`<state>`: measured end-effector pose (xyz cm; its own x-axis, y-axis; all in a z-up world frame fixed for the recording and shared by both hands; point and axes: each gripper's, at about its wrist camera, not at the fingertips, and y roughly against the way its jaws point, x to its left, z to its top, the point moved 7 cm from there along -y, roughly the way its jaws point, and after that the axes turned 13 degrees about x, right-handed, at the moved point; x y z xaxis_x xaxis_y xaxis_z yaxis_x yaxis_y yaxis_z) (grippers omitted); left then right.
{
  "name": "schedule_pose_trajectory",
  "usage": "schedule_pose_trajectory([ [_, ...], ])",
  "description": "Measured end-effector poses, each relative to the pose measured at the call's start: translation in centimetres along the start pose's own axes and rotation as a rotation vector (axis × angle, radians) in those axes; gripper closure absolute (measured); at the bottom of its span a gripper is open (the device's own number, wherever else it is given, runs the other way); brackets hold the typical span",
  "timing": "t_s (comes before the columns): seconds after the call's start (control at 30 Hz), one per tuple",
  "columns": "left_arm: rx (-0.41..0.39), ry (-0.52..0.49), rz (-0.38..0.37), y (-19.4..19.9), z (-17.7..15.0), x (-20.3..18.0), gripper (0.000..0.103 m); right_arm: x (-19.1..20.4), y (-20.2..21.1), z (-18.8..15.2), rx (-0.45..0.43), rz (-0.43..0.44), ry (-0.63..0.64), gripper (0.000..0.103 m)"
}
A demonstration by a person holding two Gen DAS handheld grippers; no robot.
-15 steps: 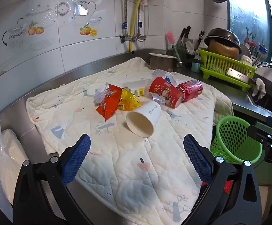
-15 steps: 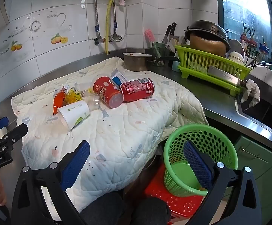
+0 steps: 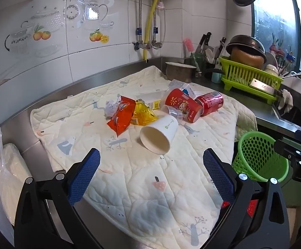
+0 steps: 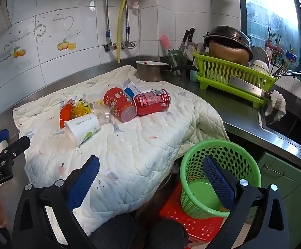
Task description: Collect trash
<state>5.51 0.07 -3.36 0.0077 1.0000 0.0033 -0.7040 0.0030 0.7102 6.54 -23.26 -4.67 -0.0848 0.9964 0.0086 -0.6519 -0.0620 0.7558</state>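
Note:
Trash lies on a quilted white cloth [image 3: 142,186]: a white paper cup [image 3: 160,133] on its side, an orange snack bag [image 3: 122,117], a yellow wrapper [image 3: 143,114], a red paper cup [image 3: 183,105], a red soda can [image 3: 210,102] and a clear plastic cup [image 3: 172,112]. The white cup [image 4: 82,128], red cup [image 4: 120,103] and can [image 4: 151,101] also show in the right wrist view. A green mesh basket [image 4: 219,176] stands below the counter edge. My left gripper [image 3: 151,170] is open and empty, short of the white cup. My right gripper [image 4: 150,178] is open and empty, by the basket.
A green dish rack [image 4: 231,76] with pots and a cleaver stands at the right. A metal pot [image 4: 151,70] and utensil holder sit at the back. A sink [image 4: 291,124] lies far right. A plastic bag [image 3: 7,176] lies at the left. A red stool [image 4: 192,226] holds the basket.

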Motion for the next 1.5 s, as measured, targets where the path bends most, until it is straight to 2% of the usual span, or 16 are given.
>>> schedule_pose_trajectory([
  [1.5,-0.009,-0.031,0.006,0.4,0.4,-0.6,0.005,0.2,0.6,0.0,-0.02,0.006,0.0,0.006],
])
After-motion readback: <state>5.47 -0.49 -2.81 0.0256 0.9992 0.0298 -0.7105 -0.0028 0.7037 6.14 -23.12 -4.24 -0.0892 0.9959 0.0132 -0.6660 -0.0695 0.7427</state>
